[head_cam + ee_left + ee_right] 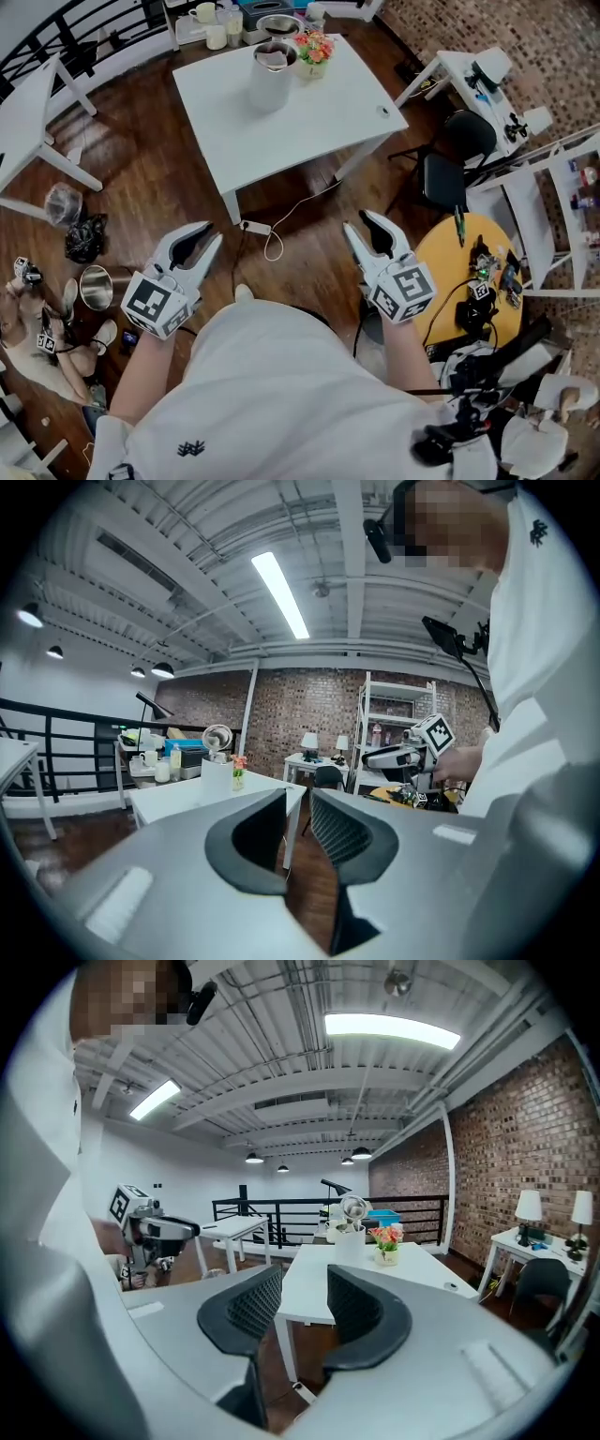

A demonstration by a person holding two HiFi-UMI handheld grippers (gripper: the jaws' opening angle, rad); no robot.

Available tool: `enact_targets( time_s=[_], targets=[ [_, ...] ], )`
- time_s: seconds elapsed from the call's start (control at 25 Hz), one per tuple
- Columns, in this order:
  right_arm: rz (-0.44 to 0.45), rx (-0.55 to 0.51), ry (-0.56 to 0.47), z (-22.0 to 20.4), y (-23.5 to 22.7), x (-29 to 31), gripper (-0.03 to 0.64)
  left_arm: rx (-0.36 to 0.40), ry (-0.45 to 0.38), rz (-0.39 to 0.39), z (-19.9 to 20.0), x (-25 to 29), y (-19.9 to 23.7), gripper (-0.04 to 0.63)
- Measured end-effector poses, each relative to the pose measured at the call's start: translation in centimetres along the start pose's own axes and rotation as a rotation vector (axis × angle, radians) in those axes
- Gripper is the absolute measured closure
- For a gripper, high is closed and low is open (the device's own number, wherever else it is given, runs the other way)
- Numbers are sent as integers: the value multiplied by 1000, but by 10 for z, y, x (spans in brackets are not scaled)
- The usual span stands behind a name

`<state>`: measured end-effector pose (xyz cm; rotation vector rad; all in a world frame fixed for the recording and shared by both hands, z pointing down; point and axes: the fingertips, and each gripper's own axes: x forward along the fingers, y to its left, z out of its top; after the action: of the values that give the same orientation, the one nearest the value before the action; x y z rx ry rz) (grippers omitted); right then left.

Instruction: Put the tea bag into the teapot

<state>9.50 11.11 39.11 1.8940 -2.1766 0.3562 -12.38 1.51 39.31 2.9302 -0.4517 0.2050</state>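
Head view: the teapot [270, 82] stood on the far white table [319, 117], well apart from both grippers, with open wood floor [169, 187] between. The left gripper [214, 234] and right gripper [357, 222] hung near the person, jaws parted and empty. The tea bag could not be made out (something unclear sat in the pot's mouth).

Left gripper view: the jaws stood slightly apart and held nothing. The teapot [217, 775] was small, far left.

Right gripper view: the jaws gaped wide, with the teapot [350, 1241] far ahead past the table's near edge.

- White: worktop [300, 122].
- Pale grey, with black-and-white square markers: left tool [214, 232], right tool [357, 221].
- Dark brown wood planks: floor [150, 169].
- Yellow: round table [441, 272].
- Pink and orange: flowers [314, 45].
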Motion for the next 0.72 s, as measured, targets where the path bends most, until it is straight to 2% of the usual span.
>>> enact_targets(
  time_s=[0.28, 0.72],
  targets=[
    [29, -16, -38, 9, 6, -39, 476, 9, -5, -1, 11, 8, -40, 535],
    [68, -21, -19, -16, 11, -77, 479, 11, 26, 20, 1, 5, -91, 535]
  ],
)
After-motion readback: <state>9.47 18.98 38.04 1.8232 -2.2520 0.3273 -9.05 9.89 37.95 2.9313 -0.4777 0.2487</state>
